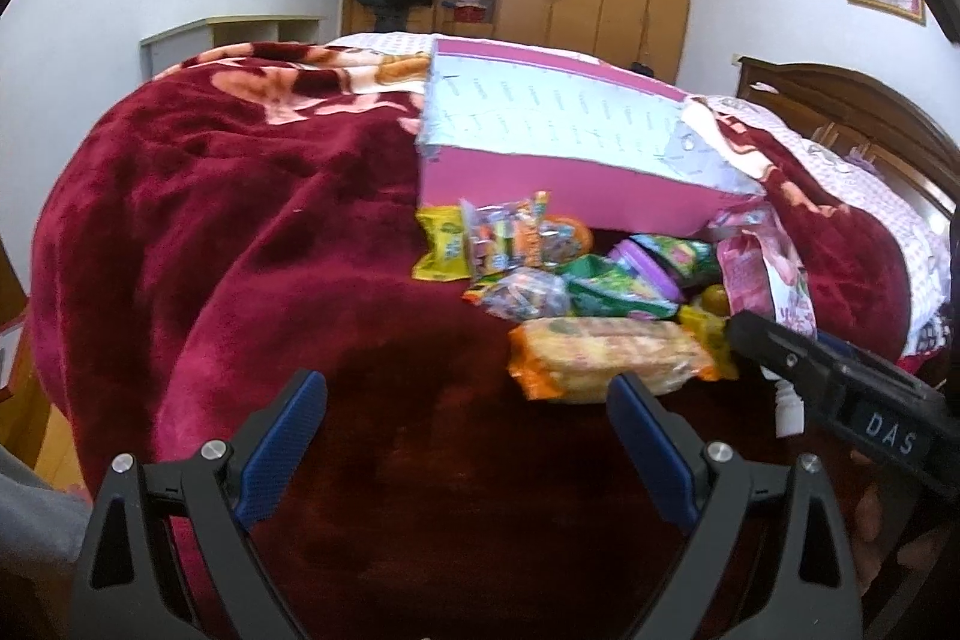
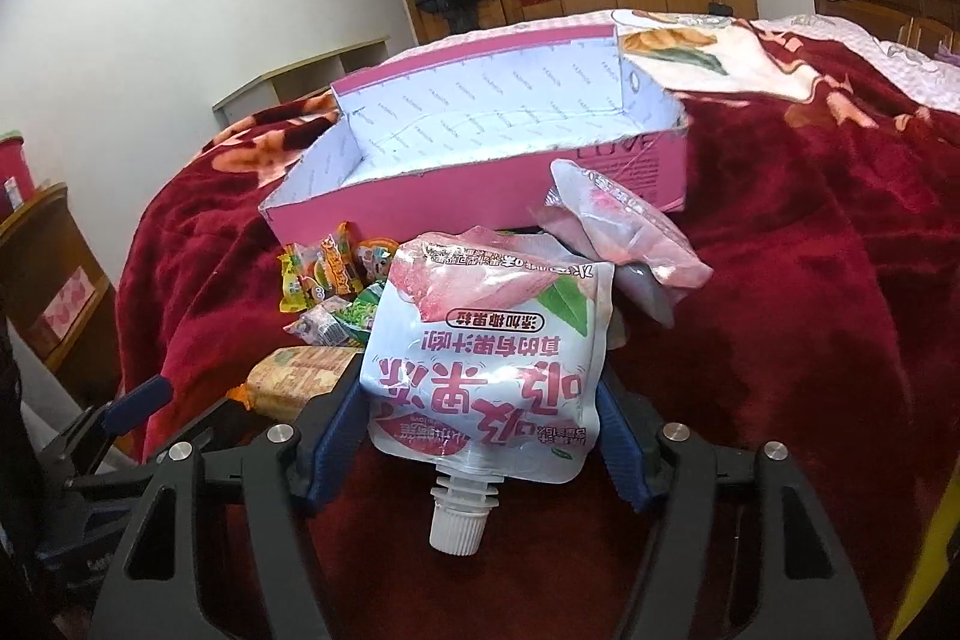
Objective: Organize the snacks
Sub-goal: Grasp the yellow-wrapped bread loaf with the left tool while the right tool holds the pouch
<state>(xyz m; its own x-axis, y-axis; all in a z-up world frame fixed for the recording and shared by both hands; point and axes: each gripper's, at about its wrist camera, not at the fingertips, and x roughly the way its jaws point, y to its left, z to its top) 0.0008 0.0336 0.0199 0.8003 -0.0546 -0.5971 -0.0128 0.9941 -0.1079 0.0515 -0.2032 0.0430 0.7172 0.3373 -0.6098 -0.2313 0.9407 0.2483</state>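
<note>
Jelly pouch (image 2: 486,370), pink-white, white cap nearest, clamped by right gripper (image 2: 480,436); left gripper (image 1: 465,436) jaws apart

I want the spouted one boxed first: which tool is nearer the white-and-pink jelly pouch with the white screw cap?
Right. The right tool brackets the jelly pouch; the left tool hangs open beside it over the red blanket.

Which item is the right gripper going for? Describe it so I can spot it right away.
On the red blanket, just in front of the pink box, lies the snack pile. The jelly pouch sits at its near edge, between the right gripper fingers. Unlike its neighbours, it is white and pink with a white screw cap pointing toward the camera.
</note>
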